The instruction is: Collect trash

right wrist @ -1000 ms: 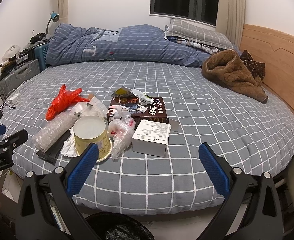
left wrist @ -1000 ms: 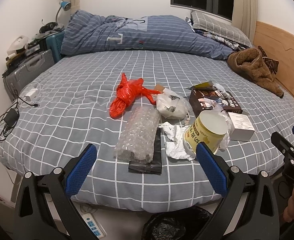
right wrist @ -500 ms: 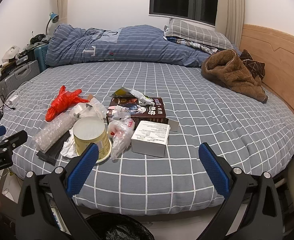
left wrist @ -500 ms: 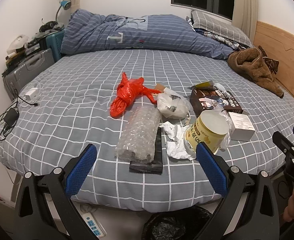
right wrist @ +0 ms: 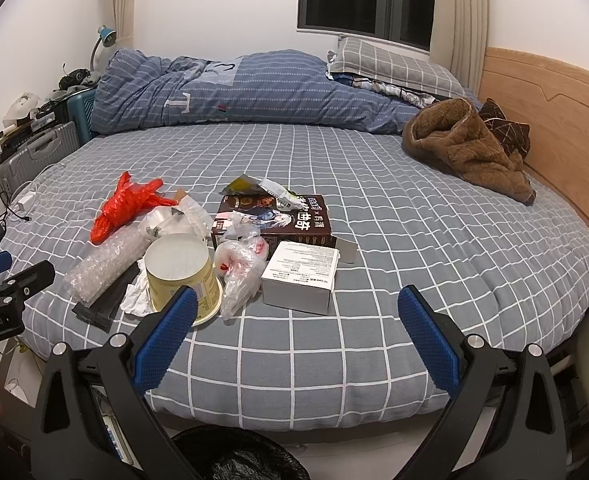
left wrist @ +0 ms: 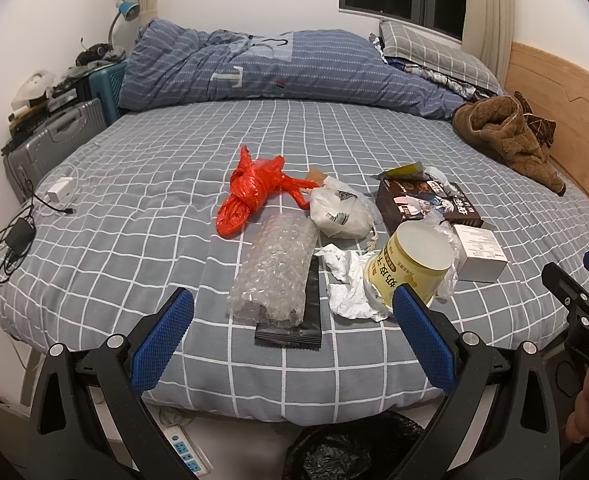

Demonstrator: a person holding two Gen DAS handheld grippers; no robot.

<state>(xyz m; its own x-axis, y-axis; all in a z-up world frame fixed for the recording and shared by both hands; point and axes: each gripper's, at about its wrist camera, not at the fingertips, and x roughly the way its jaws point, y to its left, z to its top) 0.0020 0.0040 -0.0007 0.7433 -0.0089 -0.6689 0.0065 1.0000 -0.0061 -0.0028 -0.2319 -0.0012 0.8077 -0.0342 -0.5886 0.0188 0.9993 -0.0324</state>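
Trash lies in a cluster on the grey checked bed [left wrist: 134, 216]: a red plastic bag [left wrist: 254, 192], a bubble wrap roll [left wrist: 274, 272] on a black packet [left wrist: 294, 328], crumpled white paper [left wrist: 346, 284], a yellow tub [left wrist: 410, 268] on its side, a white bag [left wrist: 340, 212], a dark brown box [left wrist: 426, 204] and a white box [left wrist: 480, 252]. The same pile shows in the right wrist view, with the tub [right wrist: 178, 276] and white box [right wrist: 300, 276]. My left gripper [left wrist: 290, 328] is open and empty at the bed's near edge before the bubble wrap. My right gripper [right wrist: 294, 332] is open and empty, right of the pile.
A bin with a black liner [left wrist: 350, 448] stands on the floor below the bed edge, also in the right wrist view [right wrist: 238, 456]. A brown fleece garment [right wrist: 466, 148] lies by the wooden headboard [right wrist: 554, 120]. A blue duvet [left wrist: 278, 68], suitcases [left wrist: 50, 140] and charger cables [left wrist: 18, 236] are at the left.
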